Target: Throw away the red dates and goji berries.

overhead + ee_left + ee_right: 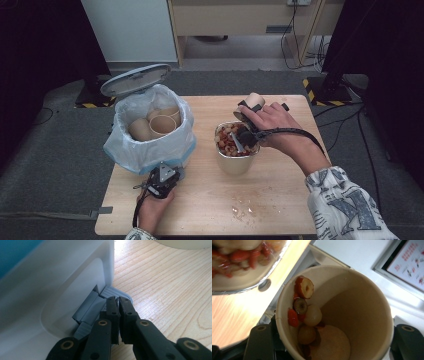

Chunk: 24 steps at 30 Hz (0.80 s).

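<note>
Paper cup [352, 315] pinched in my right gripper [248, 116], tipped over foil tub [235, 160] mid-table; scraps cling, could spill. Left gripper [119, 315] pressed together on bin pedal [115, 291].

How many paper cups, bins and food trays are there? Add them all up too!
Paper cups: 3, two in the bin and one in the right gripper
Bins: 1
Food trays: 1
Total: 5

Tan paper cup [352, 312] w/ red & pale fruit bits [304, 312]; light-wood desk [280, 195]; white bin [150, 145], grey pedal [110, 292]; black grippers.
</note>
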Motion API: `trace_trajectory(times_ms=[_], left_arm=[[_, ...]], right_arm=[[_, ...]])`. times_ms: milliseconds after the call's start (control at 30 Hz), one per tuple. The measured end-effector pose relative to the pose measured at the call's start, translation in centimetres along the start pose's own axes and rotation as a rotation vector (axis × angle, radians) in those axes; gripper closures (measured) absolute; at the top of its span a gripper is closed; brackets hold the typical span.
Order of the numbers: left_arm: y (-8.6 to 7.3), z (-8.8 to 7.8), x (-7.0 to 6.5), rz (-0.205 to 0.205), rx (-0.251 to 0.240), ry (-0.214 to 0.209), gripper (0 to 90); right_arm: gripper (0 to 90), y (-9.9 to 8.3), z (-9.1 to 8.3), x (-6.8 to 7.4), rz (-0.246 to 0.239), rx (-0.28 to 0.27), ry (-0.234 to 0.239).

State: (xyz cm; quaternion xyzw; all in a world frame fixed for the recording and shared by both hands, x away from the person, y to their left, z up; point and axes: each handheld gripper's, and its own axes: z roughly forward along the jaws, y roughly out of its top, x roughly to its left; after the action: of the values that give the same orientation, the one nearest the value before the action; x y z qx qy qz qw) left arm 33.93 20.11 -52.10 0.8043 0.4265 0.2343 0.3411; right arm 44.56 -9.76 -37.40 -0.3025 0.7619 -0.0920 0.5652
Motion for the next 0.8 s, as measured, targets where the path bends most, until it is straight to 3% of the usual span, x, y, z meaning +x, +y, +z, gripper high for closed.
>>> trace_trajectory(times_ms=[33, 67, 133, 167, 200, 233, 267, 300, 333, 367, 433, 467, 533, 567, 600, 633, 667, 700, 733, 800], left_arm=[[0.0, 0.0, 0.0, 0.0, 0.001, -0.001, 86.2], [0.0, 0.0, 0.0, 0.001, -0.001, 0.0, 86.3], [0.0, 0.0, 0.0, 0.001, -0.002, 0.001, 86.2], [0.0, 0.0, 0.0, 0.001, -0.002, 0.002, 86.1], [0.0, 0.0, 0.0, 0.002, 0.0, 0.001, 86.1], [0.0, 0.0, 0.0, 0.003, 0.0, 0.001, 86.1], [0.0, 0.0, 0.0, 0.001, -0.001, -0.001, 86.1], [0.0, 0.0, 0.0, 0.0, -0.001, -0.002, 86.1], [0.0, 0.0, 0.0, -0.001, -0.003, -0.001, 86.1], [0.0, 0.0, 0.0, 0.001, 0.0, -0.001, 86.1], [0.0, 0.0, 0.0, 0.002, -0.002, 0.0, 86.1], [0.0, 0.0, 0.0, 0.0, -0.003, -0.001, 86.0], [0.0, 0.0, 0.0, 0.002, -0.002, 0.001, 86.0], [0.0, 0.0, 0.0, 0.002, -0.002, 0.0, 86.0], [0.0, 0.0, 0.0, 0.002, -0.002, 0.0, 86.0], [0.0, 0.0, 0.0, 0.002, -0.002, 0.0, 85.9], [0.0, 0.0, 0.0, 0.002, -0.002, 0.002, 85.8], [0.0, 0.0, 0.0, 0.002, -0.001, 0.001, 85.8], [0.0, 0.0, 0.0, 0.001, -0.002, 0.001, 85.9], [0.0, 0.0, 0.0, 0.0, -0.003, 0.0, 86.0]], right_arm=[[34.3, -0.3, 0.0, -0.2, 0.031, 0.012, -0.016], [34.3, -0.3, 0.1, -0.2, 0.001, 0.018, -0.01], [34.3, -0.3, 0.1, -0.1, 0.008, 0.014, -0.01], [34.3, -0.5, 0.2, -0.6, 0.017, 0.028, -0.034], [34.3, -0.7, 0.3, -0.8, 0.065, 0.038, -0.05], [34.3, -0.3, 0.3, -0.6, 0.021, 0.029, -0.033], [34.3, 0.2, 0.3, -0.4, -0.052, 0.024, -0.009], [34.3, 0.3, 0.4, -0.2, -0.038, 0.025, -0.013], [34.3, 0.0, 0.5, -0.8, 0.042, 0.029, -0.042], [34.3, 0.0, 0.5, -0.8, 0.042, 0.029, -0.042], [34.3, 0.6, 0.5, 0.0, -0.053, 0.03, 0.006], [34.3, 0.8, 0.4, 0.0, -0.062, 0.021, -0.001], [34.3, 0.2, 0.3, -0.5, 0.044, 0.016, -0.033], [34.3, 0.2, 0.3, -0.5, 0.044, 0.016, -0.033], [34.4, 0.3, 0.3, -0.4, -0.01, 0.017, -0.012], [34.3, 0.4, 0.3, -0.1, -0.031, 0.023, -0.001], [34.3, 0.3, 0.3, -0.1, -0.013, 0.018, -0.01], [34.3, -0.1, 0.1, -0.4, 0.066, 0.019, -0.026], [34.3, -0.3, 0.1, -0.6, 0.087, 0.016, -0.035], [34.3, -0.2, 0.1, -0.3, 0.021, 0.012, -0.009]])
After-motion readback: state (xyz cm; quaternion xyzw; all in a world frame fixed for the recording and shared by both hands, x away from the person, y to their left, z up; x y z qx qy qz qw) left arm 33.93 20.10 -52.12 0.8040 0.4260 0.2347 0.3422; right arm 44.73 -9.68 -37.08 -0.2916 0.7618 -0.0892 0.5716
